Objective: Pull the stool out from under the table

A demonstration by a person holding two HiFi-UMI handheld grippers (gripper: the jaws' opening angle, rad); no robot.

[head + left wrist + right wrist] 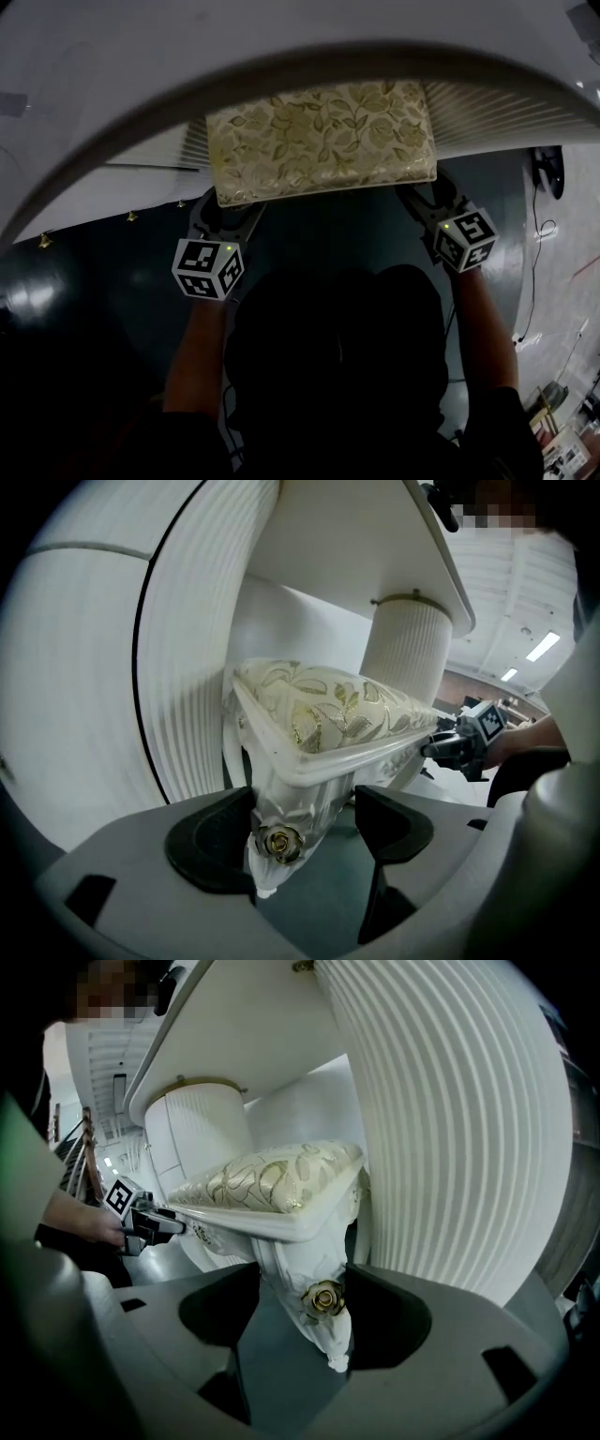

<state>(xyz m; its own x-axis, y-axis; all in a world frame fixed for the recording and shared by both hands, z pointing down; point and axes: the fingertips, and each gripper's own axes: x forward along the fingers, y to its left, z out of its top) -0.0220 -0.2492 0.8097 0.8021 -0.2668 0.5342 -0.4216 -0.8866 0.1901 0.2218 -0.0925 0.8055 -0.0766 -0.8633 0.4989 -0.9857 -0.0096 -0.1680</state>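
Under the white round worktop with the ribbed apron [281,75], the white carved stool with the gold-leaf cushion [322,141] is still sitting tucked in. Its near edge is showing past the rim, above the dark glossy floor [319,244]. Behind it, the worktop's white fluted pedestal [405,649] is standing close, so the stool is probably coming straight back toward the person.

The person is holding both tools low and slanted down, one at each near corner of the seat, likely so the pull stays even and the stool does not swing. The left gripper [305,822] is straddling the near left leg [281,803]. Its jaws are standing apart, with the leg leaning against one jaw and a gap showing at the other. The right gripper [300,1307] is doing the same at the near right leg [314,1274], spread wide and not clamping. Each leg's small gold rose ornament [278,842] is sitting right between the jaws, marking the narrow spot being hooked.
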